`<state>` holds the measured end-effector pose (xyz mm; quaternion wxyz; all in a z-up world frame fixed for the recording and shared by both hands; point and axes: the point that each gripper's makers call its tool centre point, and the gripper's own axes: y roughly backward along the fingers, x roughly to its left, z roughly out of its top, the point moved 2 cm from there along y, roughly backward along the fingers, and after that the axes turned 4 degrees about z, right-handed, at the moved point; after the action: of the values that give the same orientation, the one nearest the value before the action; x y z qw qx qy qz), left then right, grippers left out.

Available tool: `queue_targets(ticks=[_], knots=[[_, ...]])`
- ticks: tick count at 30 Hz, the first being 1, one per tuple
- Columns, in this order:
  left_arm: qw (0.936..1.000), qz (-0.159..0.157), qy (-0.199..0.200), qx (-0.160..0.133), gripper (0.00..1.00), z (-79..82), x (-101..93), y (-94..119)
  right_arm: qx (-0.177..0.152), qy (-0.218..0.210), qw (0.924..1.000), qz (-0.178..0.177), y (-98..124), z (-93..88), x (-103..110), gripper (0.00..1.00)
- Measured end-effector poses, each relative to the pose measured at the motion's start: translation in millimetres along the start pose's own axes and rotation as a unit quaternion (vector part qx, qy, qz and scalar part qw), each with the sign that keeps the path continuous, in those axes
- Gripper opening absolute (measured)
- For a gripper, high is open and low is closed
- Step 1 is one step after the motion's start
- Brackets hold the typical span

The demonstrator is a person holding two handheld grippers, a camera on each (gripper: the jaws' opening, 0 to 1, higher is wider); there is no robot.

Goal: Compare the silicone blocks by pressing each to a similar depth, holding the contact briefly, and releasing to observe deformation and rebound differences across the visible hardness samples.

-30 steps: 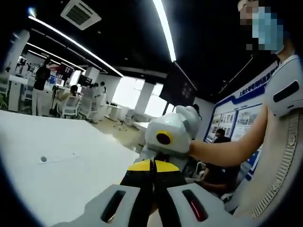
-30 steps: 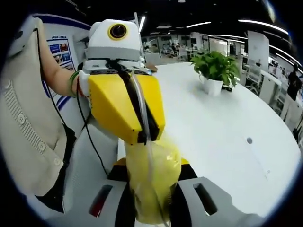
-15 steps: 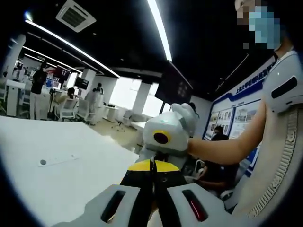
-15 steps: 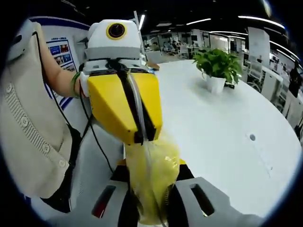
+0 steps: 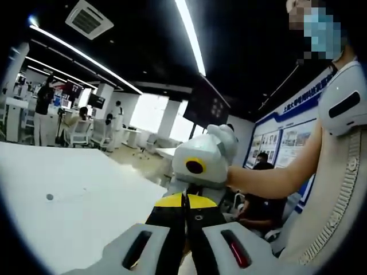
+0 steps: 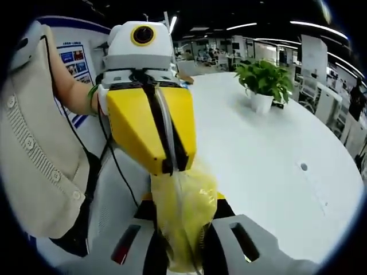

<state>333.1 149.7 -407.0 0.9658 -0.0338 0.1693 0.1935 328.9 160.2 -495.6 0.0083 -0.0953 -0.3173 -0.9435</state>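
Silicone blocks unseen; both hand-held grippers, left (image 6: 169,166) and right (image 6: 179,252), clamp yellow bag (image 6: 182,212) above table (image 6: 269,149); opposing pull may tear it.

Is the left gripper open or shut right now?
Shut. In the right gripper view, the left gripper has its yellow jaws pressed together on the yellow plastic bag.

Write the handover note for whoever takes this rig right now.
Left tongs: shut on the top of a yellow plastic bag.
Right tongs: shut on the same bag lower down; the bag is held between the two, above the edge of the white table.
Potted plant stands further along the table.
Done: nothing of the pressing, as far as can be judged.
Left: press, hold and release each silicone block.
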Motion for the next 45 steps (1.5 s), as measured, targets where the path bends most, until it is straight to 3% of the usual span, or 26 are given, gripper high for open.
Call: queue_targets(ticks=[15,24,25,27,28,30,32,45], knots=[[1.0,0.0,-0.009,0.001,0.0,1.9,-3.7,3,0.004,0.006,1.0,-0.002,0,2.2,4,0.09],[0.9998,0.013,-0.01,0.006,0.0,-2.5,6.8,2,0.005,0.006,0.9999,-0.009,-5,-1.6,-6,0.11],[0.9998,0.015,-0.007,0.006,0.0,-2.9,8.4,1,-0.003,0.029,0.9992,-0.026,-5,-0.2,-12,0.12],[0.9997,0.021,-0.011,0.011,0.0,-6.1,11.6,0,0.008,0.023,0.9995,-0.019,-8,-4.9,-12,0.13],[0.9997,0.021,-0.006,0.01,0.0,-7.6,14.0,0,0.001,0.064,0.997,-0.043,-8,-2.8,-22,0.14],[0.9996,0.026,-0.002,0.009,0.0,-9.0,17.6,-1,-0.007,0.091,0.9946,-0.049,-9,-4.1,-24,0.17],[0.9994,0.034,0.002,0.01,0.0,-10.4,24.6,-1,-0.017,0.068,0.9966,-0.042,-11,-5.2,-25,0.23],[0.9954,0.08,0.052,0.013,0.0,-35.5,68.4,7,-0.072,0.071,0.991,-0.087,3,2.3,-41,0.43]])
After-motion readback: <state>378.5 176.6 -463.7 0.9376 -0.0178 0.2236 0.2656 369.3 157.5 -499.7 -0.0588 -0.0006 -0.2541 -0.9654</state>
